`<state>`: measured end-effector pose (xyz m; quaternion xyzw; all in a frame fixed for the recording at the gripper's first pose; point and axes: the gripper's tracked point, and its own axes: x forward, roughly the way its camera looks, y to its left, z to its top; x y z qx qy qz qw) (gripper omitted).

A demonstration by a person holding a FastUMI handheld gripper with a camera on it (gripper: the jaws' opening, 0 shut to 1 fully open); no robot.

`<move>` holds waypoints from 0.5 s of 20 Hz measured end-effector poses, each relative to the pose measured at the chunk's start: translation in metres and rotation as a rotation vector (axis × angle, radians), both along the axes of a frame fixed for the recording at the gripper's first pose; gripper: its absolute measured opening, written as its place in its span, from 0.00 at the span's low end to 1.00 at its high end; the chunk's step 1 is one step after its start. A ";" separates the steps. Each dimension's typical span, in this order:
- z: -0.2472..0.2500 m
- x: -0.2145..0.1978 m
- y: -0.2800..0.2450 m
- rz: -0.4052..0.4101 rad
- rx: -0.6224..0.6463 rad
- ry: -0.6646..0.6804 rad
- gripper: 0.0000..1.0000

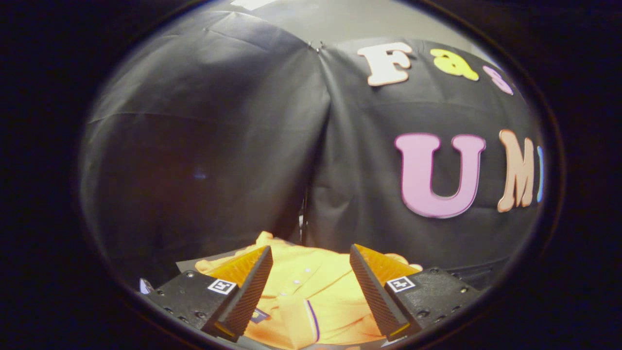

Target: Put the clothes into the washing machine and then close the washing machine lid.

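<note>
- Gripper view — claw stands wide, fingers well apart, nothing pressed between them. Both fingers hang above the cloth; whether either tip touches it I cannot tell.
- Shirt, orange-yellow, lies crumpled under and between the fingers, spreading a little beyond both. Small buttons show along a placket, and a dark stripe runs down one fold near the right finger.
- A small dark patch on the shirt sits just beside the left fingertip; too small to say what it is.
- Shirt rests on a pale tabletop, a strip of which shows past the left finger.
- Beyond the shirt rises the black cloth wall, two panels meeting at a seam straight ahead of the claw.
- Progress, judged from this — the task looks barely begun. The shirt is still out on the tabletop, not gripped, not loaded.
- Left to do: close on the shirt, lift it, carry it to the washer, drop it in, then shut the lid.
- Likely step in hand: lining up over the shirt for a pinch at the bunched middle fold.
</note>
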<state>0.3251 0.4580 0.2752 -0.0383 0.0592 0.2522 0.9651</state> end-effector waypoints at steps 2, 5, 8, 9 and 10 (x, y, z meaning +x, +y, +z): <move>-0.025 0.010 0.016 0.017 -0.014 0.117 0.97; -0.058 0.015 0.034 0.044 -0.038 0.246 0.97; -0.090 0.008 0.042 0.070 -0.137 0.369 0.97; -0.091 0.009 0.041 0.066 -0.149 0.388 0.98; -0.098 0.009 0.041 0.073 -0.180 0.414 0.98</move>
